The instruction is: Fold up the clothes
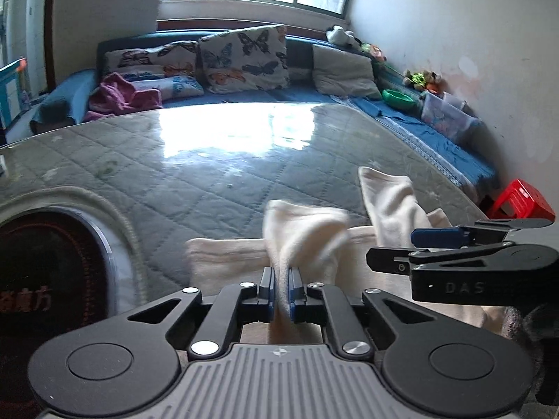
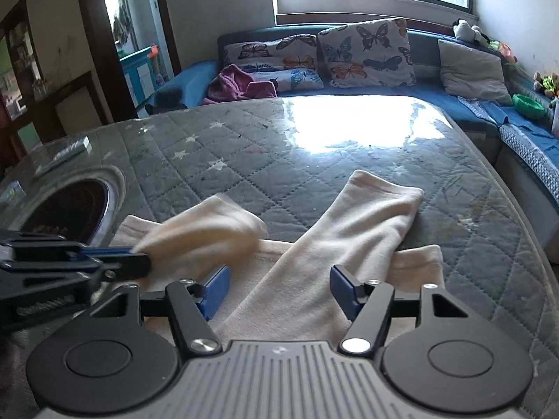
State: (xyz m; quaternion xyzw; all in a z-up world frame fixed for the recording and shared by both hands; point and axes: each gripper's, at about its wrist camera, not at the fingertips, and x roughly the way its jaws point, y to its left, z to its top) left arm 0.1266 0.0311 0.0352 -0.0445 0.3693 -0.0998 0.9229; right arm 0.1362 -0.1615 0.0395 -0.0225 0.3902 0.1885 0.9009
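Note:
A cream garment lies at the near edge of the glass-topped, quilted grey table. In the left wrist view my left gripper is shut on one cream sleeve, which stands up in a blurred fold in front of the pads. The other sleeve lies diagonally across the garment. It runs between the blue pads of my right gripper, which stand apart on either side without pressing it. Each gripper shows from the side in the other's view: the right gripper and the left gripper.
A round dark inset sits in the table at the left. Behind the table runs a blue sofa with butterfly cushions and a purple cloth. A red stool stands by the right wall.

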